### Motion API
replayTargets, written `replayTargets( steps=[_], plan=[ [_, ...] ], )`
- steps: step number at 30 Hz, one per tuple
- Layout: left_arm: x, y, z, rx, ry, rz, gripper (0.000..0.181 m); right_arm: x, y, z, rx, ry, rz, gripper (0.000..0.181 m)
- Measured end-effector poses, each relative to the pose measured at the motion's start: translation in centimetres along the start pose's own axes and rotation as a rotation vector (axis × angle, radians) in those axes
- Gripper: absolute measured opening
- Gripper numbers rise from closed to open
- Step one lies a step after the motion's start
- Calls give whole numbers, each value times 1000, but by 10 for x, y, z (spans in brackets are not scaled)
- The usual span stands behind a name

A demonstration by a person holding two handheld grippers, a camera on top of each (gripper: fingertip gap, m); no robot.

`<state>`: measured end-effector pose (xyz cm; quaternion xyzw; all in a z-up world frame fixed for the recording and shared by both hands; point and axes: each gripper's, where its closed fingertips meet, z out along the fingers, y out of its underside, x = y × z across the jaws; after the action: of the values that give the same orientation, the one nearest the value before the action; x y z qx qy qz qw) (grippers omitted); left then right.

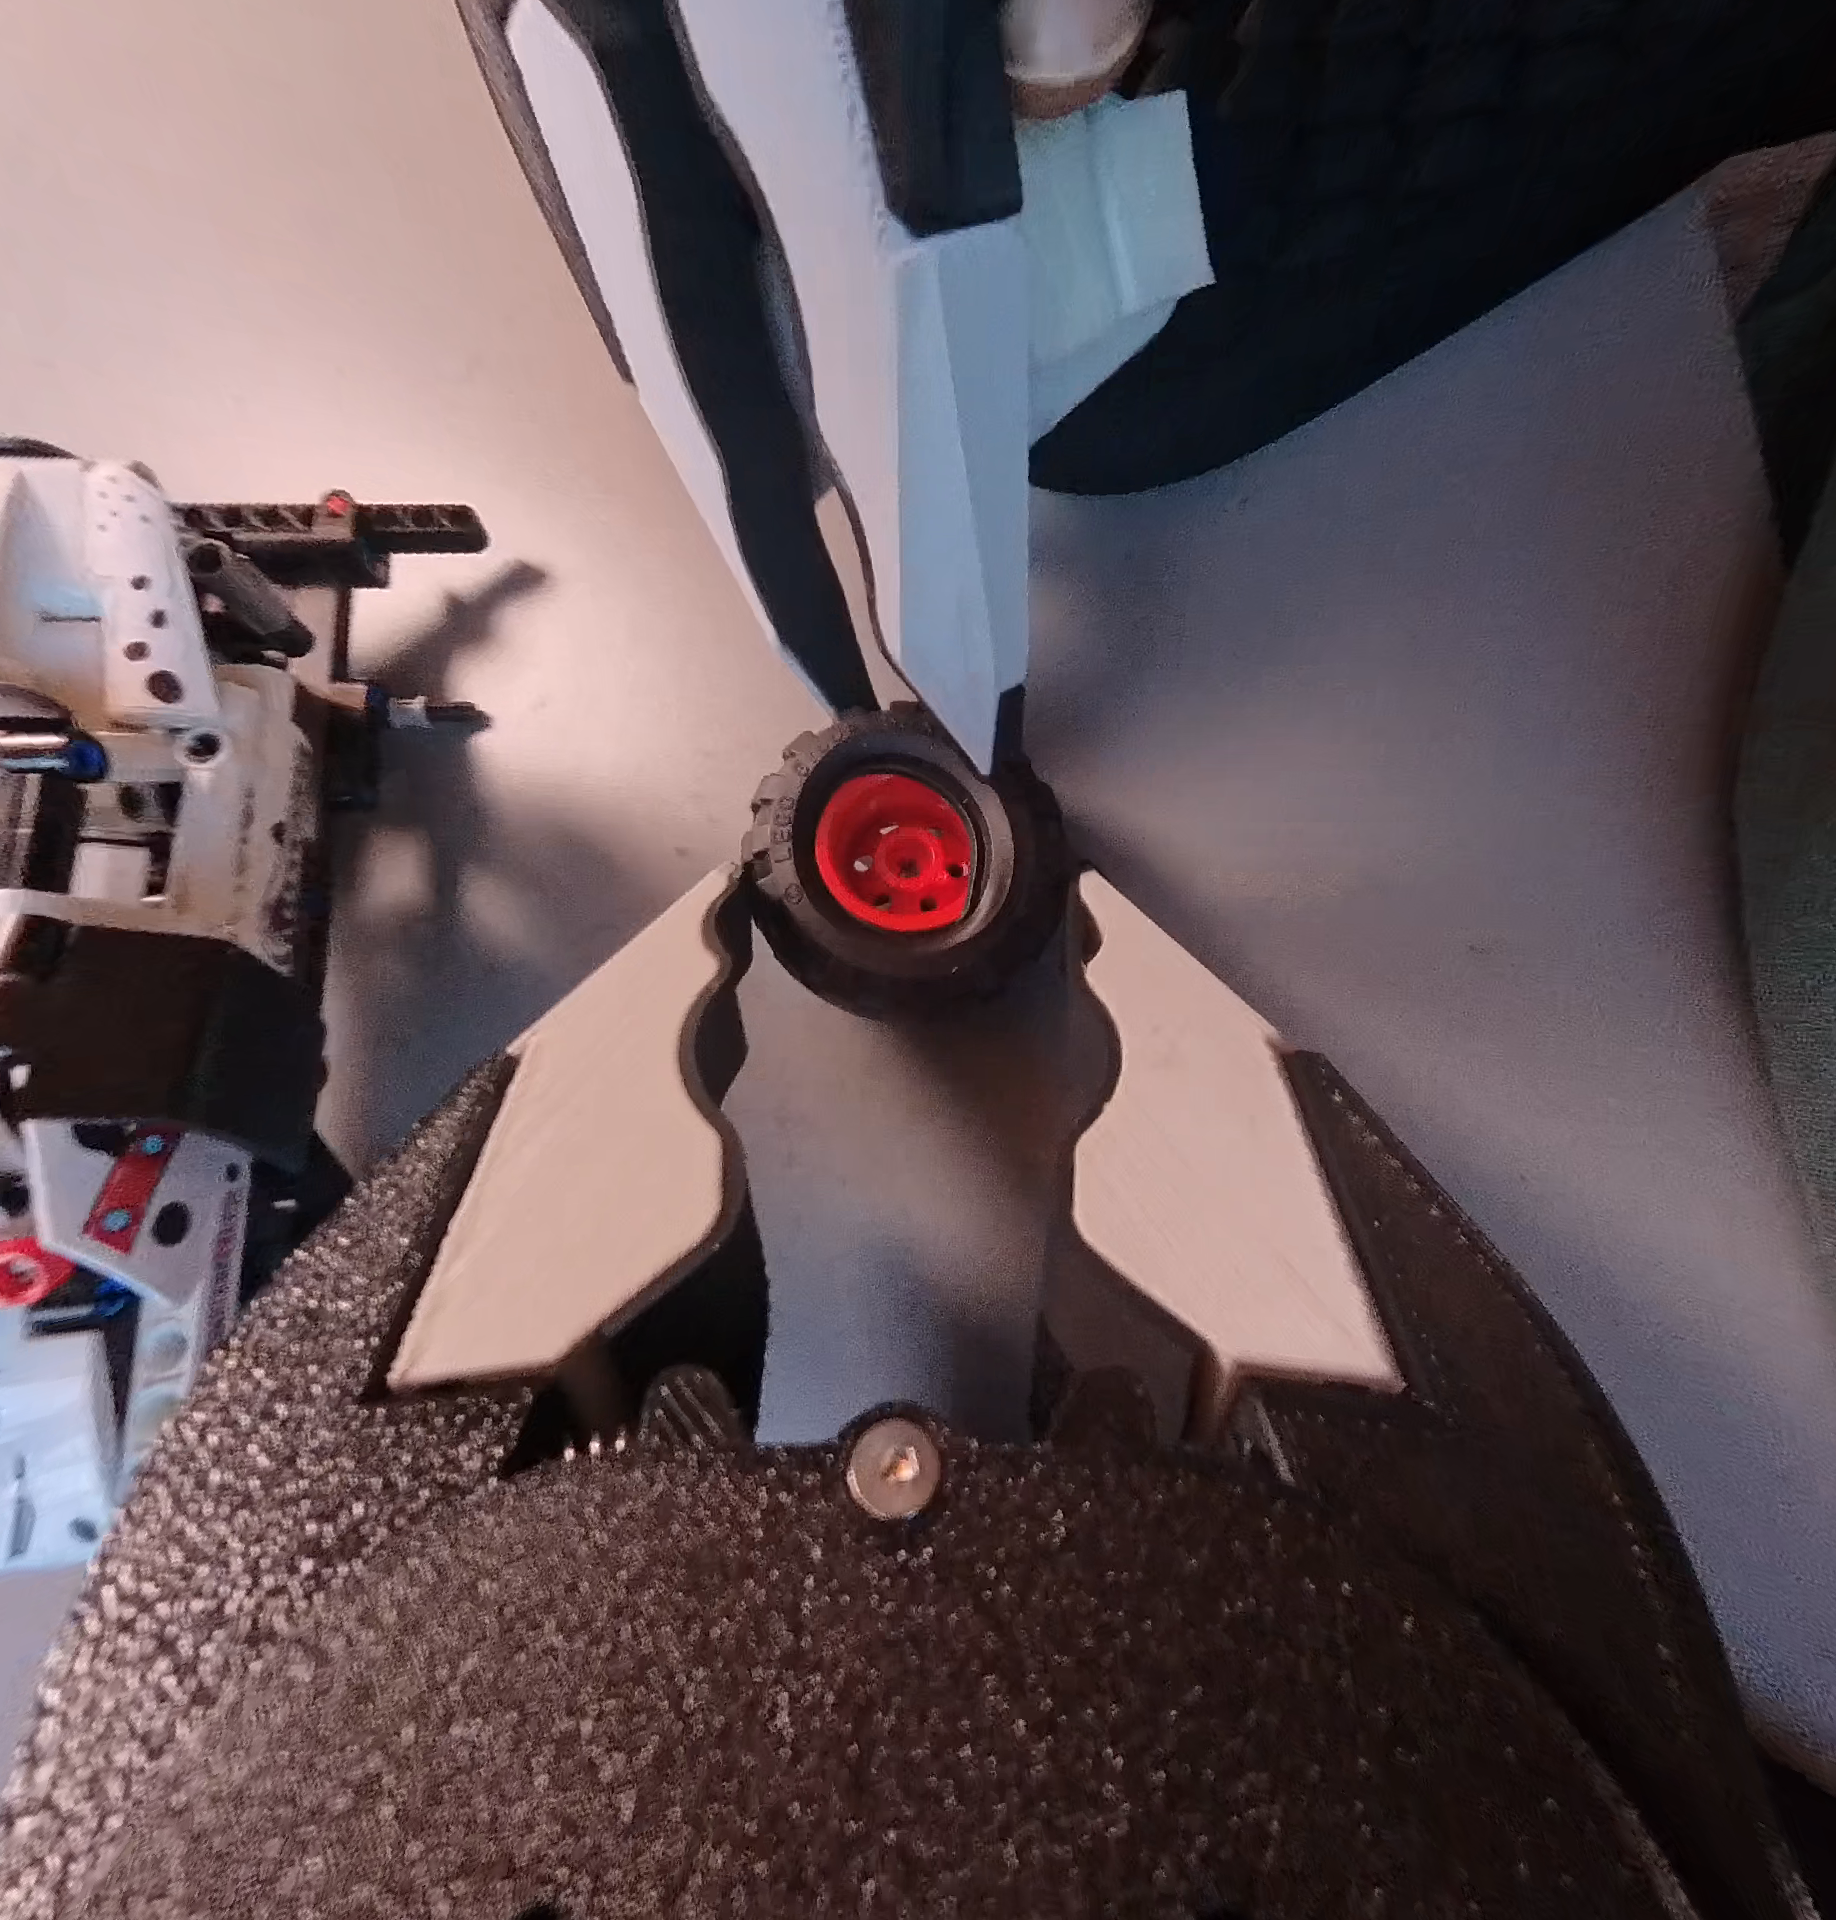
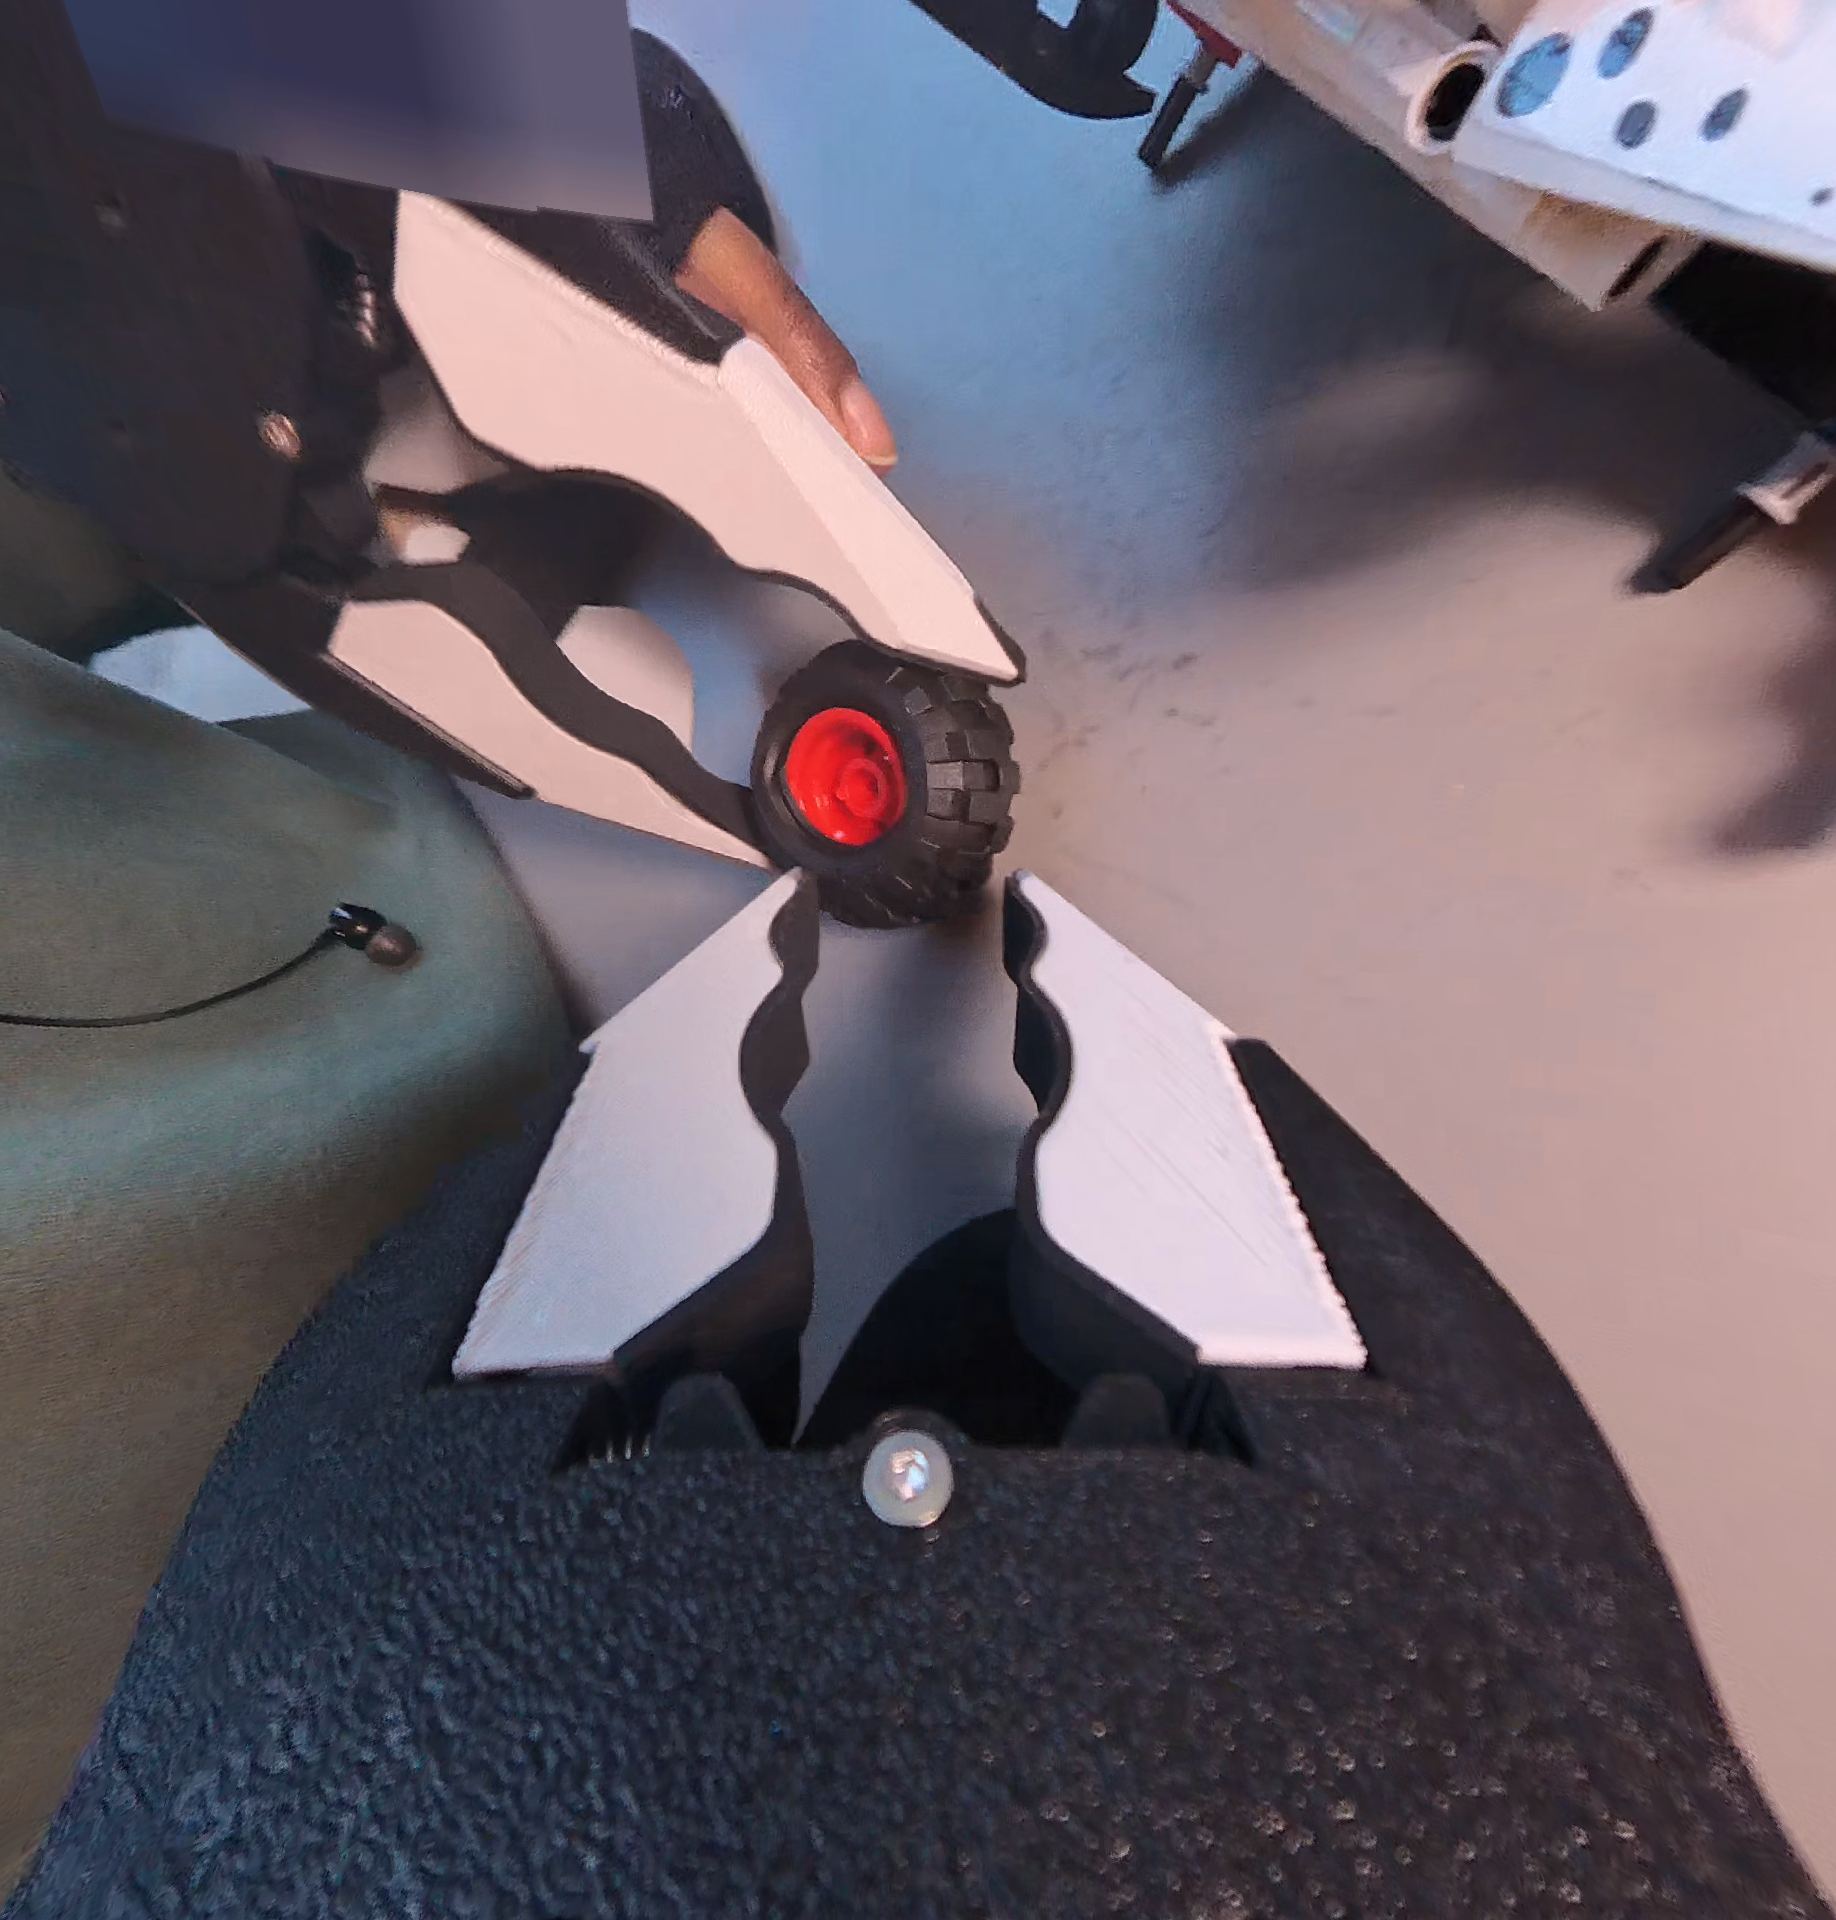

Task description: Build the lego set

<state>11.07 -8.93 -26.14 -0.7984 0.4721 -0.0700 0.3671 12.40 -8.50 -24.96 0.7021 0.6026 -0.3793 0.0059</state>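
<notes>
Red-hubbed wheel (image 1: 898, 862) in pinch of left gripper (image 1: 909, 875), spread right gripper (image 2: 903, 883) just beside, lego model (image 1: 114, 790) near.

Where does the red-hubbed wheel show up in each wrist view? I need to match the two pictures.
Left wrist view: the wheel sits just above centre, at the tips of both tools.
Right wrist view: the wheel sits just above centre, at the tips of both tools.
Shared landmark: the white lego model, at the left edge in the left view, top right in the right view.
</notes>
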Motion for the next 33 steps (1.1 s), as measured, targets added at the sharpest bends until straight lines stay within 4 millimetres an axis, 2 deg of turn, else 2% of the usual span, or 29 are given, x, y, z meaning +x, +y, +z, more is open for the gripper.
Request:
replayTargets(
  steps=[3,5,6,10,13,16,18,22,26,29,33],
  plan=[
    [-7,-5,-9,19,-136,32,57,-9,-10,7,35,-133,98,41],
    [-14,-4,-14,19,-215,24,57,-5,-20,3,86,-135,82,28],
    [-14,-7,-18,51,-215,-6,57,-7,-25,-1,104,-156,69,28],
    [-9,-27,-40,225,61,-327,61,-20,-27,-13,86,-178,-108,26],
    [-11,-42,-52,297,302,-592,54,-29,-29,-19,41,-154,-257,26],
    [-4,-44,-46,276,368,-613,31,-38,-38,-28,57,-116,-373,26],
    [-9,-43,-42,279,315,-629,29,-35,-44,-32,85,-56,-420,26],
    [-21,-37,-39,292,277,-767,28,-20,-48,-32,171,83,-391,24],
    [-22,-30,-32,268,259,-842,27,-11,-44,-29,203,169,-365,21],
    [-22,-26,-27,237,261,-868,27,-7,-41,-27,206,167,-320,17],
    [-16,-12,-8,110,265,-868,27,8,-27,-14,95,138,-296,12]
  ],
)
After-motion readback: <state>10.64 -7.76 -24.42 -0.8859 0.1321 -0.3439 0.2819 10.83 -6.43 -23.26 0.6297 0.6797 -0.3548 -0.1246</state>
